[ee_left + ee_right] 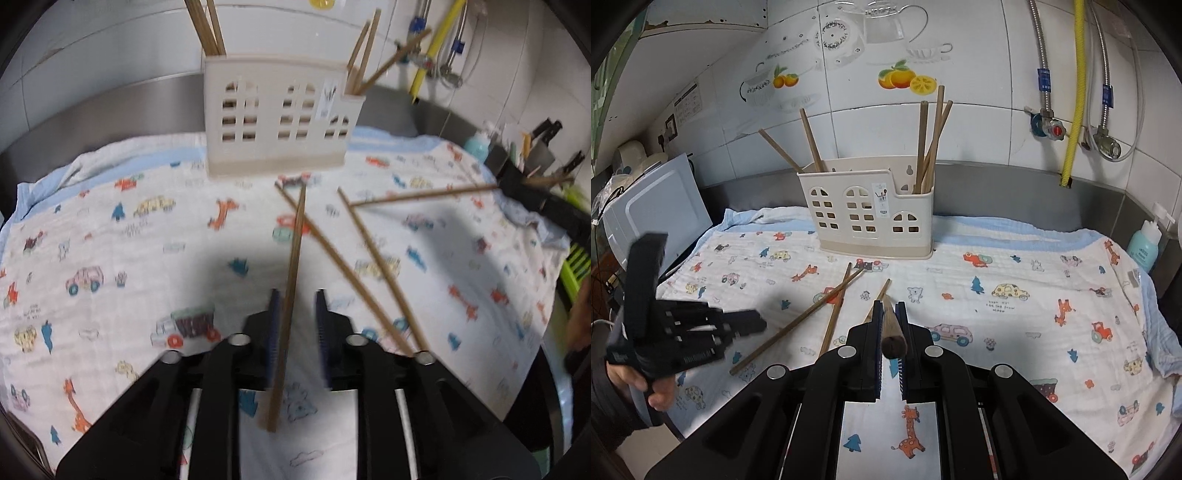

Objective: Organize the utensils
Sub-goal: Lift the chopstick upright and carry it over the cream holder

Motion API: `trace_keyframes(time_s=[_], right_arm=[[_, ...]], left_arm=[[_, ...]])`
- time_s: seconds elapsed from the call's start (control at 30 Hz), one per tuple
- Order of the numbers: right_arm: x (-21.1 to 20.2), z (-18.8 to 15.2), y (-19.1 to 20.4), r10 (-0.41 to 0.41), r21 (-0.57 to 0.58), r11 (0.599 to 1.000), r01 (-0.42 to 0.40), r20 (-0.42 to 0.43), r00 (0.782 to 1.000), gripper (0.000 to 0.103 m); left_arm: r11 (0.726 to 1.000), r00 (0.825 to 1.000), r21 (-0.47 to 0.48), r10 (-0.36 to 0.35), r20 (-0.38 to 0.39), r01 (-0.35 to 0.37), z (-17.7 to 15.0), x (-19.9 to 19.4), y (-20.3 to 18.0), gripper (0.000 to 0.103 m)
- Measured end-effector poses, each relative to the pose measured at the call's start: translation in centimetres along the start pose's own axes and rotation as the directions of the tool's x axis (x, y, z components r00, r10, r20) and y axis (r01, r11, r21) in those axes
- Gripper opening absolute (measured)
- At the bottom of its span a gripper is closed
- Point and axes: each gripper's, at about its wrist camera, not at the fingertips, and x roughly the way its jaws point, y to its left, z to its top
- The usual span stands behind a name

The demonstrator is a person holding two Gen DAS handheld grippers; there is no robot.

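Chopstick (891,325) clamped between right tongs (888,309) (another seemingly loose within left tongs (297,297))

Left wrist cam sits behind my left gripper (297,306), low over the printed cloth (110,240), looking forward and slightly down at the cream utensil holder (280,118) at 12 o'clock, fairly near. Motion-blurred. My right gripper (517,177) enters at 3 o'clock.

Right wrist cam sits behind my right gripper (889,314), higher and further back, facing the tiled wall (979,110). Utensil holder (868,218) at 12 o'clock, mid-distance. My left gripper (753,325) shows at 9 o'clock.

Shared: holder front face, cloth (1034,295), loose chopsticks (332,251) lying before the holder (798,321), wall pipes (436,48) (1075,85).
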Motion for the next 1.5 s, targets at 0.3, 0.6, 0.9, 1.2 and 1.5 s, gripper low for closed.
trace_keyframes(time_s=[0.3,0.6,0.9,1.2,1.5], right_arm=[[0.0,0.0,0.0,-0.001,-0.004,1.0,0.001,-0.001,1.0,0.007],[0.2,0.0,0.2,-0.003,-0.006,1.0,0.003,-0.002,1.0,0.007],[0.0,0.4,0.2,-0.005,-0.016,1.0,0.005,0.003,1.0,0.007],[-0.2,0.9,0.4,-0.001,-0.017,1.0,0.001,0.019,1.0,0.007],[-0.7,2.8,0.8,0.016,-0.039,0.999,-0.015,0.036,0.999,0.007]], left_arm=[[1.0,0.999,0.004,0.016,-0.035,-0.016,-1.7,1.5,0.4,0.023],[0.996,0.995,0.036,0.085,-0.052,-0.083,-2.2,2.2,0.0,0.007],[1.0,0.999,-0.008,0.021,-0.03,-0.021,0.0,0.1,0.2,0.005],[0.999,0.995,-0.045,0.006,0.101,-0.002,3.5,-2.8,0.8,0.005],[0.999,0.983,-0.032,0.0,0.181,0.006,5.3,-4.1,0.8,0.005]])
